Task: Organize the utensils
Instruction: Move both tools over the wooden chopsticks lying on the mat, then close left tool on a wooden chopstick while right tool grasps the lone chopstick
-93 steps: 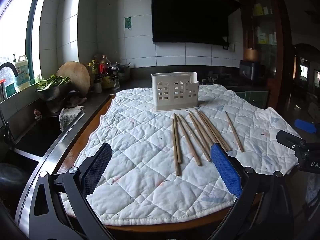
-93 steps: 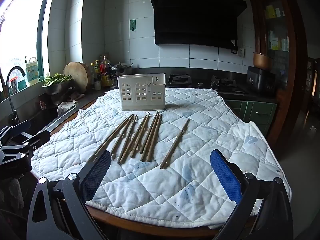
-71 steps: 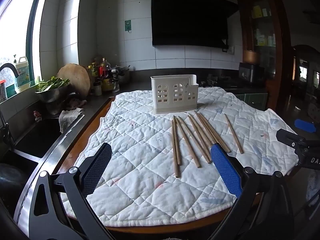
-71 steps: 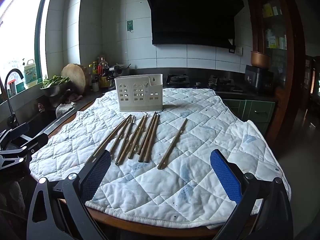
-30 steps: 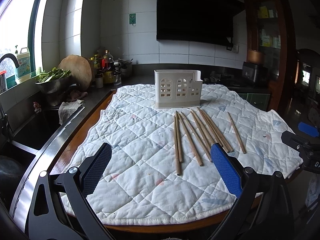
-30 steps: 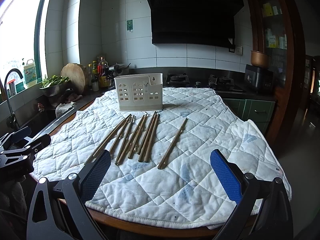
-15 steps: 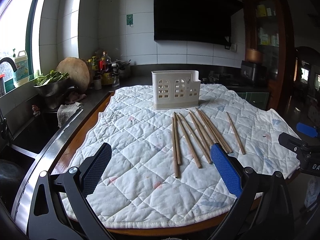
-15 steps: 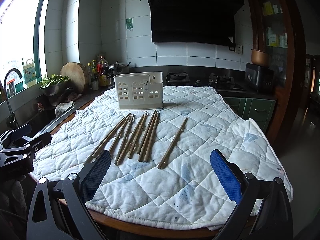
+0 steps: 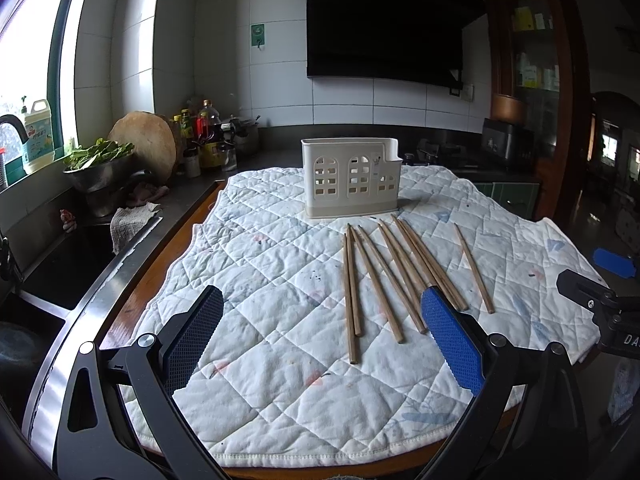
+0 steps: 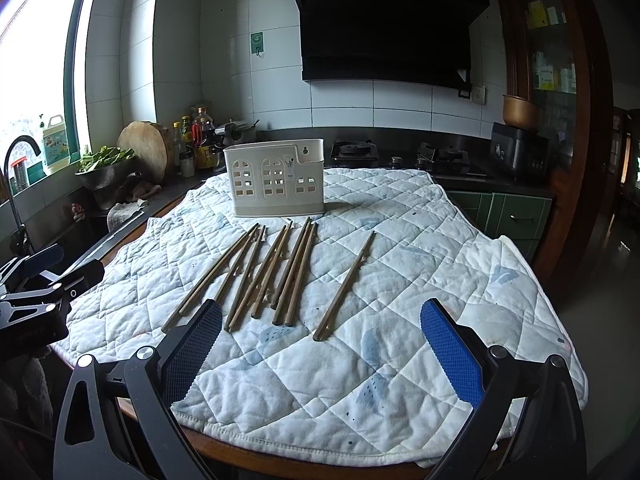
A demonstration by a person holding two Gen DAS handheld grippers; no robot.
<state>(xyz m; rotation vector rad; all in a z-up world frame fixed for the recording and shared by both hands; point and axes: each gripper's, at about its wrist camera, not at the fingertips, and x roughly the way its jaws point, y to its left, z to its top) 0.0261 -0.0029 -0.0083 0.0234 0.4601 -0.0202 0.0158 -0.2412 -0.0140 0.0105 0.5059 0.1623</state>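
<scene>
Two grippers hover wide open over a quilted counter, nothing held.

The left gripper (image 9: 322, 334) and right gripper (image 10: 320, 336) each spread their blue-padded fingers (image 9: 452, 340) apart above the near edge of a white quilted cloth (image 10: 420, 280) covering the counter (image 9: 160, 256). Wooden chopsticks (image 10: 276, 272) lie loose on the cloth in a rough row, one (image 10: 346, 286) set apart to the right. Beyond their tips stands an upright cream holder (image 10: 276, 178) with arched cut-outs. A sink (image 9: 52, 264) and a bowl of greens (image 9: 98, 164) sit left.
</scene>
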